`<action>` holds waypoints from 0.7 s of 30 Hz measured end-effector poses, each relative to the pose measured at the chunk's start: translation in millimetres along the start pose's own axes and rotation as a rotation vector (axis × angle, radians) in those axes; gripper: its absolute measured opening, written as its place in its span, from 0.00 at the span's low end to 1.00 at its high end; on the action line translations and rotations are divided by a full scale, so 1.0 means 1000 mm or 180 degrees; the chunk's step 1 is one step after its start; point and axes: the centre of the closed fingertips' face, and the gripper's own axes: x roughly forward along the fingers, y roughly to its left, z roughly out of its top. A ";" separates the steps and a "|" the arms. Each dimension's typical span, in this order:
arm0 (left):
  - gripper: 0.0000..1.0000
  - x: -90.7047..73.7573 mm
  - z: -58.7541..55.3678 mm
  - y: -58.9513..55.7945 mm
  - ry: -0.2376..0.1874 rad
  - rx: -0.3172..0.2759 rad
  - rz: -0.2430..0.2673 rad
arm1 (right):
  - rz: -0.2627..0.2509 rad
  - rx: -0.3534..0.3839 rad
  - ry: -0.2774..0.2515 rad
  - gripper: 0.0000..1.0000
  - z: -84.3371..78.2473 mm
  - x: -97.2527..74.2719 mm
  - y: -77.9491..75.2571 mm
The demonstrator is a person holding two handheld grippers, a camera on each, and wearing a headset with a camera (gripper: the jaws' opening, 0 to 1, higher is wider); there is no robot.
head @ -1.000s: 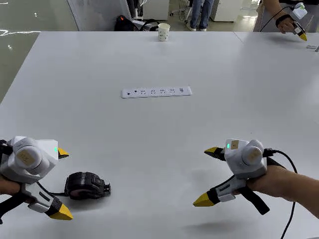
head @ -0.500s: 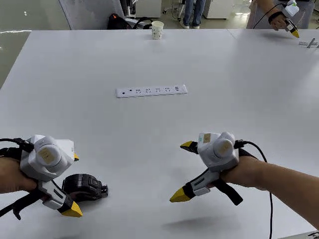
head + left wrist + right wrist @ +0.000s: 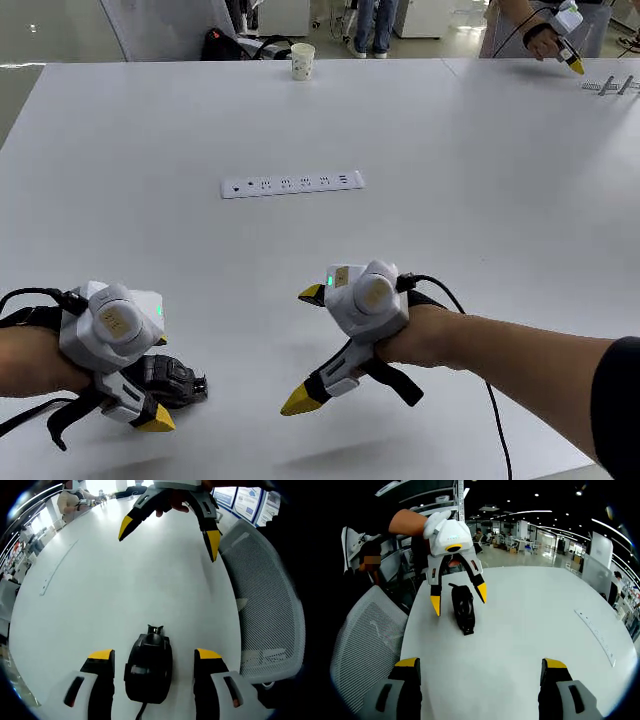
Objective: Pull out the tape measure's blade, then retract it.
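A black tape measure (image 3: 172, 380) lies on the white table (image 3: 470, 170) near its front left edge, blade fully in. My left gripper (image 3: 160, 381) is open and straddles it, one yellow-tipped jaw on each side, with gaps showing in the left gripper view between the fingers (image 3: 101, 656) and the tape measure (image 3: 149, 667). To its right my right gripper (image 3: 304, 348) hovers open and empty, pointing at the tape measure (image 3: 463, 607). In the right gripper view the left gripper (image 3: 459, 600) stands over the case. The right gripper (image 3: 170, 537) also appears, open, in the left gripper view.
A white power strip (image 3: 292, 184) lies mid-table and a paper cup (image 3: 302, 61) stands at the far edge. Another person's gripper (image 3: 562, 28) works at the far right corner. A grey mesh chair (image 3: 265, 595) sits just off the table's front edge.
The left gripper has come down over the tape measure, its jaws now on both sides of it. The right gripper has moved left, closer to the tape measure.
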 end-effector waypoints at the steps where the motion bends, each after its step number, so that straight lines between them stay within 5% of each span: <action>1: 0.57 0.001 -0.002 -0.001 0.0046 0.0051 -0.0019 | 0.0018 -0.0008 -0.0005 0.99 0.003 0.003 0.000; 6: 0.46 0.005 -0.005 -0.002 0.0102 0.0084 -0.0055 | 0.0054 -0.0012 -0.0020 0.99 0.010 0.015 -0.001; 11: 0.33 0.006 -0.006 0.010 0.0158 0.0029 0.0069 | 0.0100 -0.0023 0.0006 0.99 0.010 0.028 0.000; 21: 0.33 0.011 -0.008 0.009 0.0120 0.0023 0.0130 | 0.0093 -0.0036 0.0045 0.99 0.010 0.042 -0.004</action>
